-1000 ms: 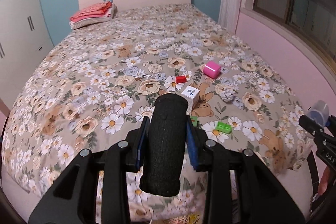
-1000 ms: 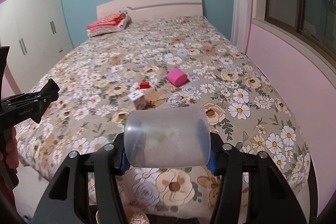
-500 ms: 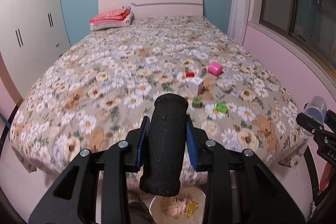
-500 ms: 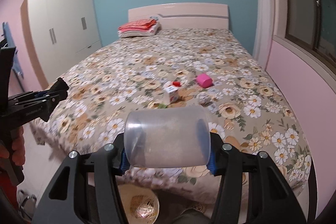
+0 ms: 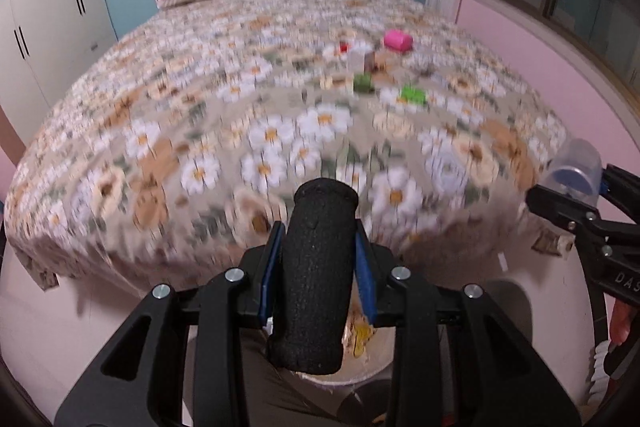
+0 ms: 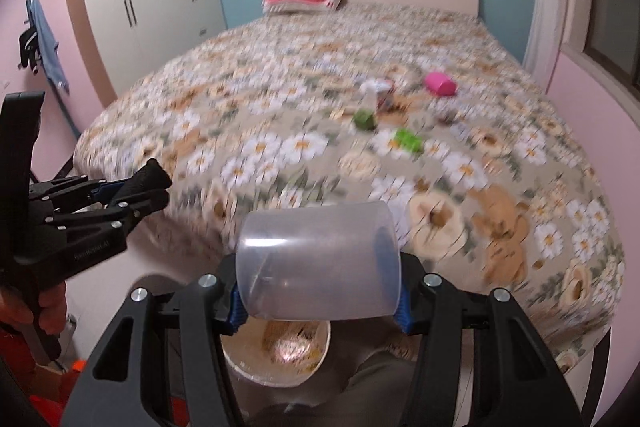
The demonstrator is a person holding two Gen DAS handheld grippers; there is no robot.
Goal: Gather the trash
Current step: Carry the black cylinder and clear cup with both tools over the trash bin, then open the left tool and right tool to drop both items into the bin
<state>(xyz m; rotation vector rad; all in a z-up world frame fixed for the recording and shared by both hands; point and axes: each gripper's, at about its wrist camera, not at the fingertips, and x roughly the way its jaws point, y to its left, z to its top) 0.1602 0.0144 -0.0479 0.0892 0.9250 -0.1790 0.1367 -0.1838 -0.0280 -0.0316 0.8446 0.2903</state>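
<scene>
Left claw [image 5: 318,259]: mine, clenched on black foam cylinder [image 5: 316,275], upright. Right claw [image 6: 318,291]: mine, grasping clear plastic cup [image 6: 320,263] lying sideways. Both above round trash bin [image 6: 276,377] on the floor at foot of floral bed [image 6: 280,147].

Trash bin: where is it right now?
On the floor at the foot of the bed. In the right wrist view the trash bin sits directly below the clear cup held by the right gripper.
</scene>
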